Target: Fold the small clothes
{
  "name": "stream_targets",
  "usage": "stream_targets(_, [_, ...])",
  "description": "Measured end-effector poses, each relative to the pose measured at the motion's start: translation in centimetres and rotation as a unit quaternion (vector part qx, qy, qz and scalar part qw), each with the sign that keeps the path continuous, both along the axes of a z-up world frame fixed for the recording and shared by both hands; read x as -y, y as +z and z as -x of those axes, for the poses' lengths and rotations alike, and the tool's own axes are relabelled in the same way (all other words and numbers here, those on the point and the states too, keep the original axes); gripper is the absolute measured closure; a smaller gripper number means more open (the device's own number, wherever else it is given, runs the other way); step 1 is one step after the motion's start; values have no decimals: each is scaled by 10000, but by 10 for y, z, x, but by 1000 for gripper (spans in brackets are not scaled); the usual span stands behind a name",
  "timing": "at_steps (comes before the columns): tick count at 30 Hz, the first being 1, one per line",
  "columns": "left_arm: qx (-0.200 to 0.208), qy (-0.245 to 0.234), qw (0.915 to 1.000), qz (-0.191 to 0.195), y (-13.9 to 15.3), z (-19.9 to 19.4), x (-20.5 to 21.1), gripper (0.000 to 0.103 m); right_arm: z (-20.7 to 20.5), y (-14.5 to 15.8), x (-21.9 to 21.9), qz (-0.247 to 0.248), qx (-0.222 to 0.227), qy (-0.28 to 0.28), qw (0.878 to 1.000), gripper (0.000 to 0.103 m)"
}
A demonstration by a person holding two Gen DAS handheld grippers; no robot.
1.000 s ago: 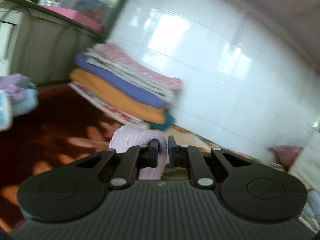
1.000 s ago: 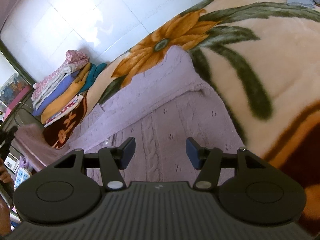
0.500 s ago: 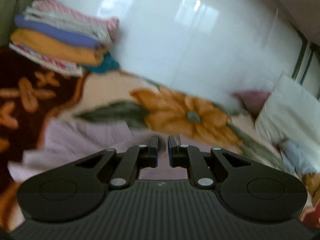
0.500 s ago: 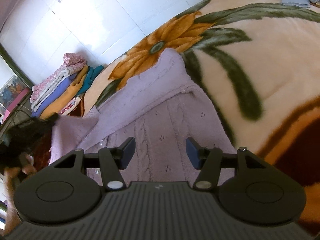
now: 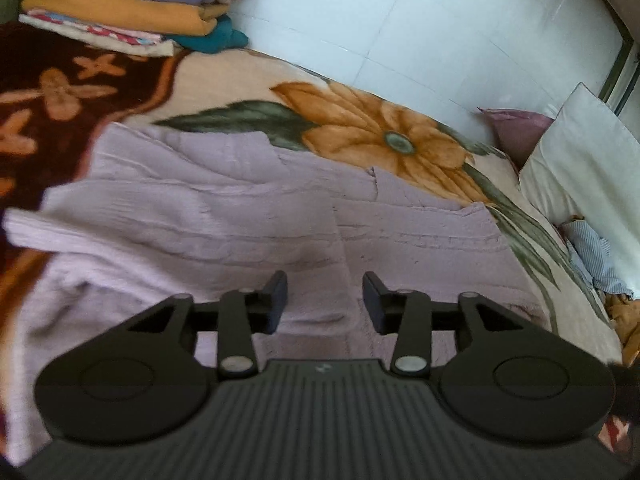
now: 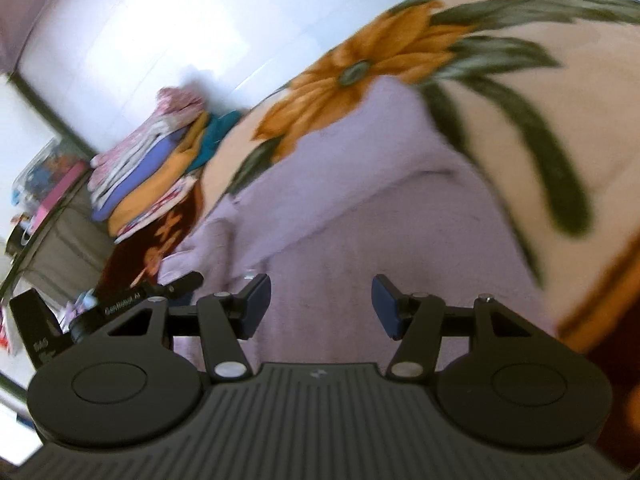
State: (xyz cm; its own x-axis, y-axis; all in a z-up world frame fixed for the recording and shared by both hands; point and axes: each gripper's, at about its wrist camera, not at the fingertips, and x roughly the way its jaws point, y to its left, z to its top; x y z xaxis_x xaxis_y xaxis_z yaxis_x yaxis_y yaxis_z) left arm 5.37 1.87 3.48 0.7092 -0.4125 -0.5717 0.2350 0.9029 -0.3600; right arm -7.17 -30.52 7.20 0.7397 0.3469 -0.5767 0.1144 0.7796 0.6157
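A lilac knitted sweater (image 5: 248,216) lies spread on the flowered blanket (image 5: 368,136), one sleeve folded across its body. My left gripper (image 5: 324,300) is open and empty just above the sweater's middle. The sweater also shows in the right wrist view (image 6: 360,200). My right gripper (image 6: 320,304) is open and empty above it. The left gripper's body (image 6: 120,304) shows at the left edge of the right wrist view.
A stack of folded clothes (image 5: 132,4) sits at the blanket's far left against the white tiled wall (image 5: 400,20); it also shows in the right wrist view (image 6: 160,160). A white pillow (image 5: 588,160) and a striped cloth (image 5: 592,256) lie at the right.
My left gripper carried the sleeve rightwards over the sweater's body, then opened and let it go. My right gripper stayed open and shifted slightly.
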Motion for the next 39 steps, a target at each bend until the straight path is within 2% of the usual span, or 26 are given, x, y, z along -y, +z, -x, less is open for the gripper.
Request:
stream_targets(5, [16, 369, 9982, -474, 15, 18, -23, 58, -45, 12, -42, 158, 55, 599, 9981, 39])
stream_targets(12, [-259, 922, 9901, -1022, 5, 24, -62, 58, -114, 13, -101, 463, -45, 1313, 9903, 39])
stream_targets(16, [-290, 1062, 9885, -1036, 1, 22, -73, 58, -146, 7, -125, 870, -189, 1432, 9857, 39])
stream_targets(21, [-264, 1095, 9886, -996, -2, 23, -76, 58, -160, -4, -142, 979, -220, 1660, 9810, 41])
stream_targets(22, [-262, 1108, 9886, -981, -3, 23, -76, 58, -163, -6, -144, 878, -271, 1698, 9812, 44])
stream_targets(23, [-260, 1118, 9886, -972, -3, 23, -76, 58, -165, -8, -145, 811, -316, 1718, 9813, 65])
stream_targets(24, [-248, 1127, 9886, -969, -3, 24, -76, 58, -168, -9, -147, 792, -342, 1775, 9803, 94])
stream_targets(26, [-230, 1142, 9884, -977, -3, 24, -76, 58, -171, -2, -152, 978, -222, 1804, 9785, 95])
stream_targets(29, [-214, 1130, 9887, -963, -4, 26, -78, 58, -162, 20, -155, 1346, 423, 1638, 9764, 95])
stream_targets(31, [-232, 1111, 9891, -938, -7, 25, -80, 58, -166, 19, -157, 1653, 374, 1460, 9747, 95])
stream_targets(34, [-224, 1114, 9893, -910, -7, 26, -79, 58, -177, -4, -164, 2035, -74, 1546, 9668, 94])
stream_targets(37, [-204, 1073, 9896, -937, -6, 27, -78, 58, -172, -15, -166, 2160, 7, 1493, 9649, 94])
stream_targets(39, [-204, 1040, 9903, -901, -2, 29, -79, 58, -168, -11, -165, 2037, -3, 1420, 9687, 85])
